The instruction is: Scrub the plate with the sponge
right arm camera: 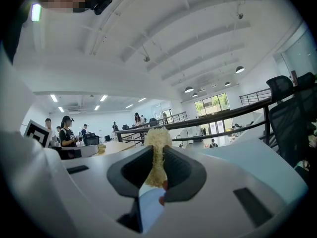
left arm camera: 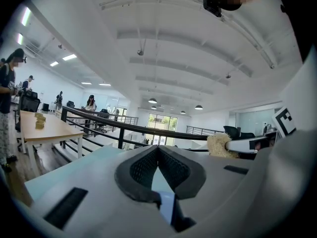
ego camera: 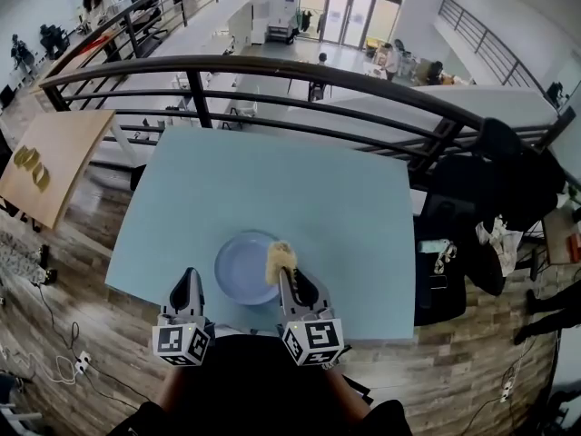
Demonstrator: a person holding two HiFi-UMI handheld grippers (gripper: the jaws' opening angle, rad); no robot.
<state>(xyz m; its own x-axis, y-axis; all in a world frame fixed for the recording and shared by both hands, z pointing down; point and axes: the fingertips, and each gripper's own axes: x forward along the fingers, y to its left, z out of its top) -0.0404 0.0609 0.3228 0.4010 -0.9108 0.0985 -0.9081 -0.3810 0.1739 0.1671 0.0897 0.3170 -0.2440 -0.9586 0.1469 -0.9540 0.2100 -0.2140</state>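
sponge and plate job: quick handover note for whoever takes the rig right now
Right claw: shut on the yellow fibrous sponge, held at the right rim of the round pale blue plate.
Left claw: shut, empty, just left of the plate.
The plate sits near the front edge of the light blue table.
Done: sponge grasped.
Left: scrubbing the plate; whether the sponge touches it, and any progress, cannot be told.
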